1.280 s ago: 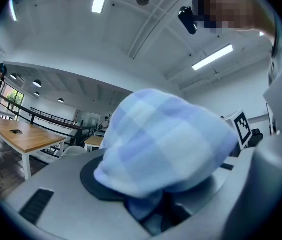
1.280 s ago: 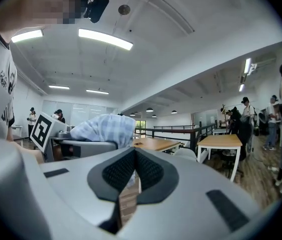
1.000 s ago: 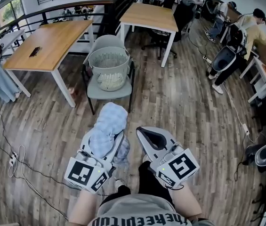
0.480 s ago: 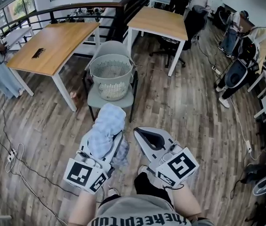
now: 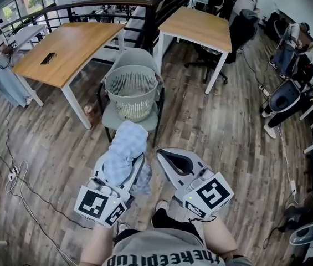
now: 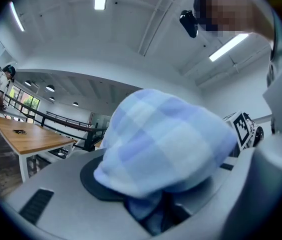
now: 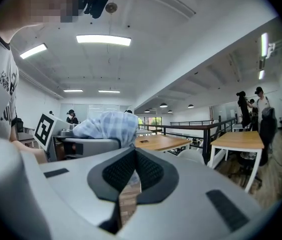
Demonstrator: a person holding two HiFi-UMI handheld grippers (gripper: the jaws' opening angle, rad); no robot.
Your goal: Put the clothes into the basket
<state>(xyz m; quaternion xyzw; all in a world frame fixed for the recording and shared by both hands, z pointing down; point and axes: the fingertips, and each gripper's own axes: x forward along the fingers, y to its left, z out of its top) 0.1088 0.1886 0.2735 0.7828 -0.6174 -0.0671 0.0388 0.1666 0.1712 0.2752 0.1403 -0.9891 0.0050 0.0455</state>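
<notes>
Item 1: checked cloth [image 5: 124, 148]. A pale blue and white bundle, it sits on the near side of the basket [image 5: 112, 85], well apart from it and lower in the head view. Its long axis runs along the line of the left gripper [image 5: 124, 168], with the far, rounded end pointing toward the basket. A darker fold hangs below the jaws on the side away from the basket.

Item 2: left gripper. In the left gripper view the cloth [image 6: 165, 144] mounds up over both jaws and overhangs their tips, while a fold drops into the gap between them. The jaws stand partly apart and are clamped on that fold.

Item 3: right gripper [image 5: 166, 155]. It is level with the left gripper, on the near side of the basket and well apart from it. In the right gripper view the pads meet at the tip [image 7: 133, 151], with only a thin slit lower down and nothing between them. From there the cloth [image 7: 108, 124] shows to the left.

Item 4: basket. A pale ribbed tub, upright, mouth open upward, it stands on the seat of a grey chair [image 5: 139, 57]. 1 wooden table [image 5: 62, 49] is left of the basket and 1 more [image 5: 200, 26] is beyond it to the right.
</notes>
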